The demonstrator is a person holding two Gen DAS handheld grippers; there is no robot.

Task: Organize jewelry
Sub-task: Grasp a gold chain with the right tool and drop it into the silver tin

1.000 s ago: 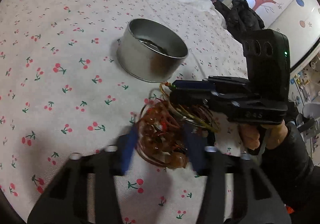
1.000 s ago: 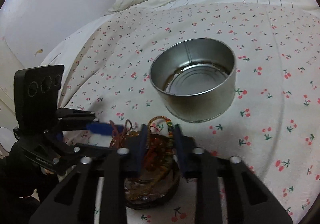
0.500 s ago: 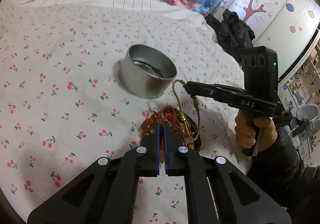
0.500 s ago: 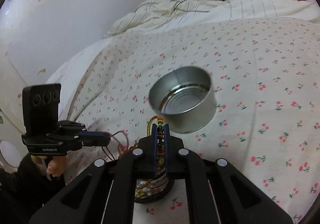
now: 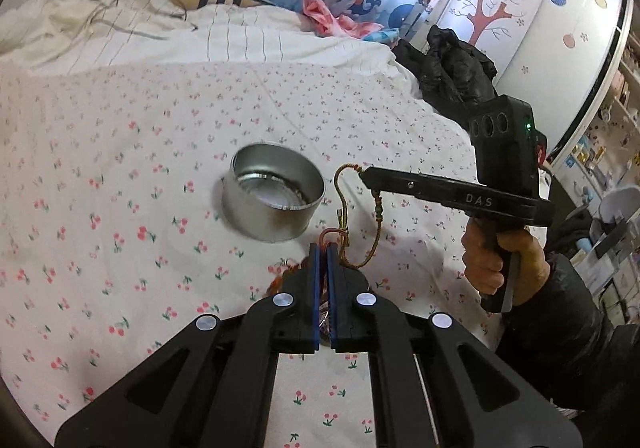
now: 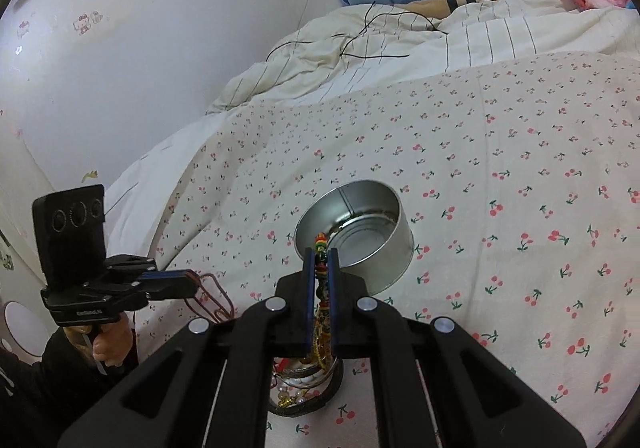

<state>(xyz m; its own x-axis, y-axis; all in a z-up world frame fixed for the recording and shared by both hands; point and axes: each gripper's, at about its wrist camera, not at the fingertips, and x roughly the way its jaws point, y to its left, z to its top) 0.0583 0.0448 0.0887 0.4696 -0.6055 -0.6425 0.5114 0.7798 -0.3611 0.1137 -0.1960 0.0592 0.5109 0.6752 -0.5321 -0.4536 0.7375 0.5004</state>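
Left wrist view: left gripper (image 5: 323, 252) clamped on a reddish cord (image 5: 331, 234); right gripper (image 5: 366, 173) pinches a gold braided bracelet (image 5: 342, 204), "DAS" on its body. Tin (image 5: 273, 196) sits on the cherry-print sheet (image 5: 100, 176).

Right wrist view: bracelet runs between the shut jaws; jewelry pile (image 6: 304, 388) below. Risk: strands tangled, so pulling apart could drag the pile or snap a cord.

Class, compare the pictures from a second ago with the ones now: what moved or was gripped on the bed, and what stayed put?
Both jaws closed and lifted off the tangled pile. The left hand-held gripper is now shut on reddish cords; the right hand-held gripper is shut on a braided cord bracelet, which now hangs in a loop. The metal tin stayed where it was on the cherry-print bedsheet, and nothing has gone into it.
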